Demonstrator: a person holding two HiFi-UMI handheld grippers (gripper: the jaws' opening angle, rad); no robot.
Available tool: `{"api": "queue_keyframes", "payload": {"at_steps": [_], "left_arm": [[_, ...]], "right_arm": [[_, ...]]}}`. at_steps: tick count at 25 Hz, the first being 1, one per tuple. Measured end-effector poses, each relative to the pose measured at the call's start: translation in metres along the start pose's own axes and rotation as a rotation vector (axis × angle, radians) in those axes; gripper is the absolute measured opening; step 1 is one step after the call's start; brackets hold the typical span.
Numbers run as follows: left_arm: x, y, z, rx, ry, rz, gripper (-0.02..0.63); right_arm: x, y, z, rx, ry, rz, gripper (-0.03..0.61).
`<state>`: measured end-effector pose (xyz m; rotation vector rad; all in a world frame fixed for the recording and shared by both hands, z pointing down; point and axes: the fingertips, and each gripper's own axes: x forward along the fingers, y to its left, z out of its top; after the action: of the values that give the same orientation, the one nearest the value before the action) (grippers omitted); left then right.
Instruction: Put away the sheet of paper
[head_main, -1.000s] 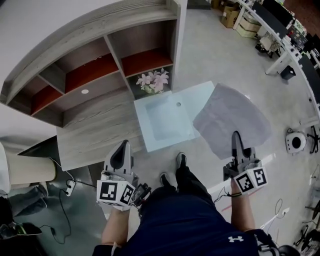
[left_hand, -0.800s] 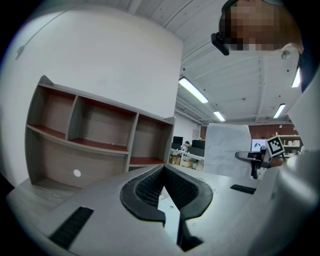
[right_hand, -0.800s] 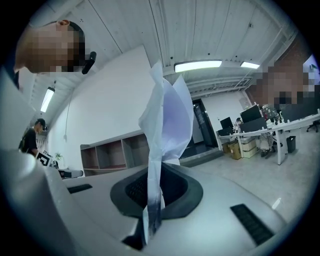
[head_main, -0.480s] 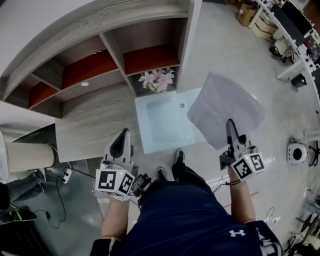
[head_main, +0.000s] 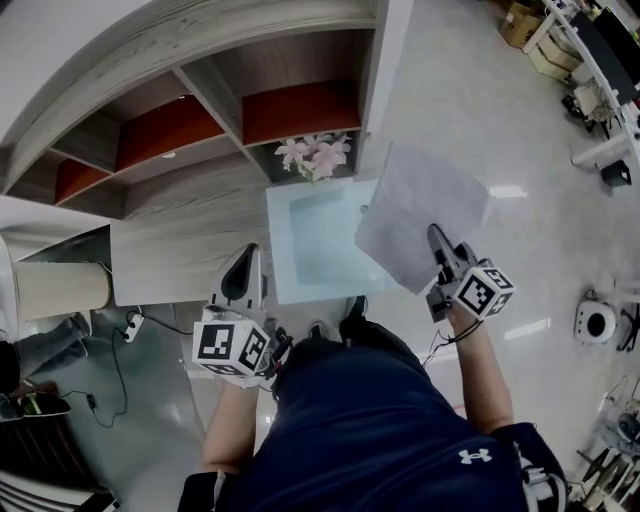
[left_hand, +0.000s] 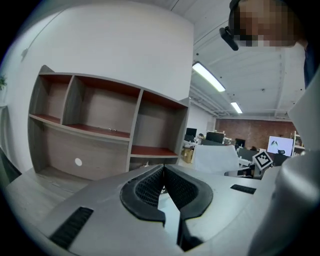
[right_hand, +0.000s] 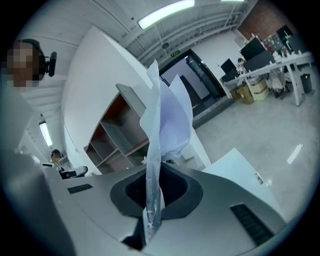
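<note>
Sheet of paper (head_main: 420, 215) over tray's (head_main: 278, 240) right edge, flowers (head_main: 316, 156) in shelf (head_main: 200, 90) behind

The sheet of paper (head_main: 420, 225) looked pale greyish-white. The shelf unit (head_main: 190, 210) was grey woodgrain with red boards, and pink flowers (head_main: 315, 157) sat inside it.

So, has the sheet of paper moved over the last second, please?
Yes: the sheet of paper, clamped in the right gripper, has shifted left, further over the pale square table.

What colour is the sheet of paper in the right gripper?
Plain white sheet of paper, clearest in the right gripper view.
</note>
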<state>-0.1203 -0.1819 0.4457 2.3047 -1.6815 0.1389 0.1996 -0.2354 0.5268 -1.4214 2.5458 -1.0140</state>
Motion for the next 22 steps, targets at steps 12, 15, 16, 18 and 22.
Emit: {"api": "queue_keyframes", "payload": {"at_steps": [12,15,16,18,22], "left_arm": [[-0.005,0.011,-0.013,-0.011,0.044,0.051,0.015],[-0.008,0.016,-0.008,-0.002,0.042,0.039,0.015],[-0.009,0.019,-0.007,-0.001,0.04,0.038,0.015],[-0.013,0.025,-0.007,-0.003,0.039,0.04,0.015],[-0.023,0.038,-0.01,-0.007,0.05,0.053,0.015]], "right_arm": [[0.056,-0.079,-0.11,0.317,0.387,0.029,0.015],[0.064,-0.095,-0.137,0.327,0.485,-0.01,0.015],[0.066,-0.1,-0.144,0.325,0.512,-0.025,0.015],[0.072,-0.108,-0.157,0.332,0.558,-0.053,0.015],[0.081,-0.121,-0.174,0.346,0.627,-0.112,0.015]]}}
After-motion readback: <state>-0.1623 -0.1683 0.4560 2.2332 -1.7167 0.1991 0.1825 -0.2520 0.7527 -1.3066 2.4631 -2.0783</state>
